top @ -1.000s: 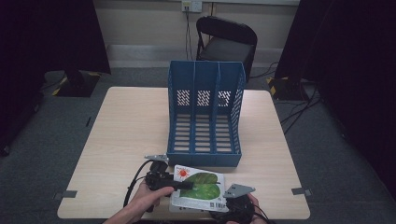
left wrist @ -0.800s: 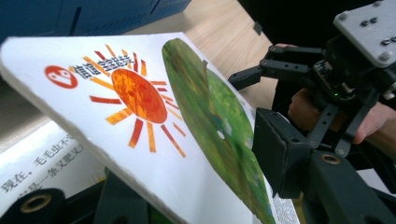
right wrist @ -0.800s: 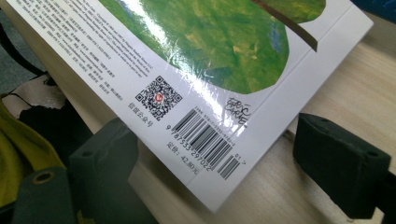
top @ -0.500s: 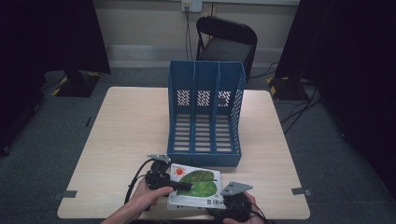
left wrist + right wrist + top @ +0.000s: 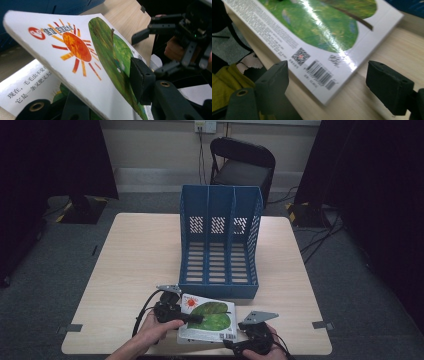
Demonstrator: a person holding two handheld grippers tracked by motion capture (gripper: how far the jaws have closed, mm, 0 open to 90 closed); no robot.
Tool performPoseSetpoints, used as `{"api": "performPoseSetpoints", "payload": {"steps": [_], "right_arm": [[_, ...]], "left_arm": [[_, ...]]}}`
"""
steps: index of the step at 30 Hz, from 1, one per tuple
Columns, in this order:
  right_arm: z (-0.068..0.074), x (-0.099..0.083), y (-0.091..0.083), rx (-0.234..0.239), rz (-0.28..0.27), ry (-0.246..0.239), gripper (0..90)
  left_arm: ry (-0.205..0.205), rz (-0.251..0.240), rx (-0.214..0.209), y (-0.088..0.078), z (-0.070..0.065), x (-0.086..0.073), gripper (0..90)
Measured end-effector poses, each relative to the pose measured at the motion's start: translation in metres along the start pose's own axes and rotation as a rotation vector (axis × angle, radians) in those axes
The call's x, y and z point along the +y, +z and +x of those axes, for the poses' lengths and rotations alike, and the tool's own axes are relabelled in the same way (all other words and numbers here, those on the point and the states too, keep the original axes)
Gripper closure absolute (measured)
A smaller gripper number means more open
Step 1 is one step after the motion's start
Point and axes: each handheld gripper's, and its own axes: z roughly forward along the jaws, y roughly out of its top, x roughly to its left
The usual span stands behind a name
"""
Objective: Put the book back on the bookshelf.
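One pale wooden table [image 5: 135,270] carries everything in play. Behind it stands one black folding chair [image 5: 242,165], pushed up near the far edge.

One blue plastic file rack [image 5: 220,245] sits on the table right of centre, its back upright and its open front towards the person. Two inner dividers split it into three compartments, and all three show only their slotted floors.

Just in front of the rack's low front lip lies one picture book [image 5: 207,320], near the table's front edge. Its cover bears an orange sun, a big green leaf and a red round logo; the back has a barcode and a square code beside a block of small print. In the left gripper view the cover is lifted away from the printed page beneath it, so the book is partly open at that end.

Two grippers work at the book. The left gripper [image 5: 196,319] comes in from the book's left side, and its jaws have just been closing; they now pinch the raised cover, one pad pressed on the leaf. The right gripper [image 5: 329,85] sits at the book's front right corner, jaws spread wide and lately narrowing a little, the barcode corner lying between them but touched by neither pad
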Motion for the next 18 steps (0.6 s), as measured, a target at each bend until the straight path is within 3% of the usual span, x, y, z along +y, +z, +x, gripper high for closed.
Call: {"api": "performPoseSetpoints", "payload": {"steps": [11,18], "right_arm": [[-0.020,0.010,0.001,0.003,-0.037,0.060,17.8],[-0.031,0.014,0.002,0.003,-0.051,0.075,17.3]], "left_arm": [[0.104,-0.010,0.028,-0.002,-0.011,0.001,63.3],[0.244,-0.006,0.035,-0.001,-0.028,0.001,63.4]]}}
